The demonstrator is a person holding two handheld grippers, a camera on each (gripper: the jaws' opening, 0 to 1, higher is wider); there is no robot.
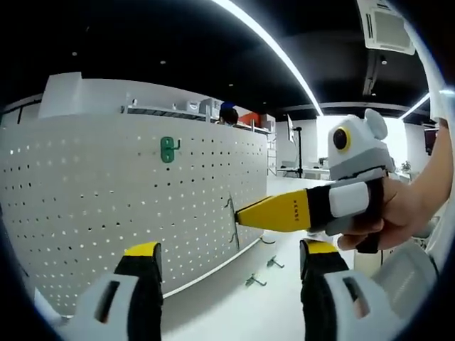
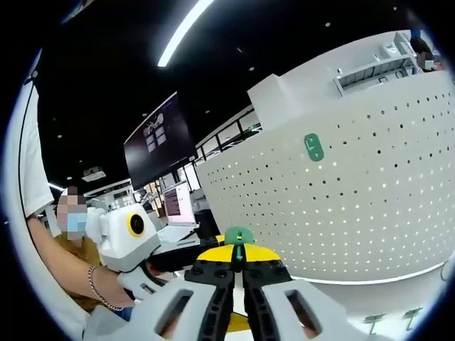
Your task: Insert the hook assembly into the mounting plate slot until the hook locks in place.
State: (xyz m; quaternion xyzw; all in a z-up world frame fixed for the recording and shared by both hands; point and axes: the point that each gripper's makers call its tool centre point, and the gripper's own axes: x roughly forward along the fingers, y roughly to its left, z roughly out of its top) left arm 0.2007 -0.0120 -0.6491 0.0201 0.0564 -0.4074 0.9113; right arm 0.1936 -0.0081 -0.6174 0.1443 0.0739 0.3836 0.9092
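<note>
The right tongs (image 2: 239, 273) clamp a green hook (image 2: 239, 236) beside the pegboard (image 2: 370, 206); the left tongs (image 1: 227, 263) stand apart. Keep the hook level and press it squarely into the holes.

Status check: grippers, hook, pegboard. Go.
Left gripper open, empty. Right gripper shut on green hook, tip at the pegboard edge. One green hook already mounted; spare hooks on the table. Nothing blocking.

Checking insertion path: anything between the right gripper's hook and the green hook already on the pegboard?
Nothing. Bare pegboard separates the held hook from the mounted green hook, clearest in the right gripper view.
</note>
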